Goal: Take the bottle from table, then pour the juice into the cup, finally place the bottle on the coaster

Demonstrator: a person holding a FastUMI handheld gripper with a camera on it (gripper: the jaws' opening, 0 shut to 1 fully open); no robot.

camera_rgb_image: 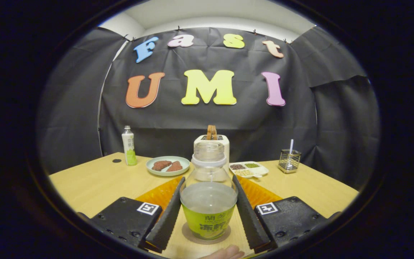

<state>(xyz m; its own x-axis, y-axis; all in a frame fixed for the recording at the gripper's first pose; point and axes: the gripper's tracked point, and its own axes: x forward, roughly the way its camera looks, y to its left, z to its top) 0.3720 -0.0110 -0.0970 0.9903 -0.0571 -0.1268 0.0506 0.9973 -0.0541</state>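
Bottle on the coaster

The hand-held gripper (208, 219) is released around the bottle (208, 201); pull straight back, not brushing it off the coaster (192, 235).

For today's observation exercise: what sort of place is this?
Probably a staged tabletop booth: black cloth wall, wooden table with plate and toaster. The gripper straddles a bottle on a coaster.

Pale wooden worktop (95, 183) carries: the bottle (208, 194) on its coaster (189, 235) at 6 o'clock; orange mat (160, 196) behind; plate (168, 166) at 11; white bottle (129, 145) at 10; toaster (211, 145) at 12; sectioned dish (248, 169) and wire holder (289, 160) at 1 to 2.
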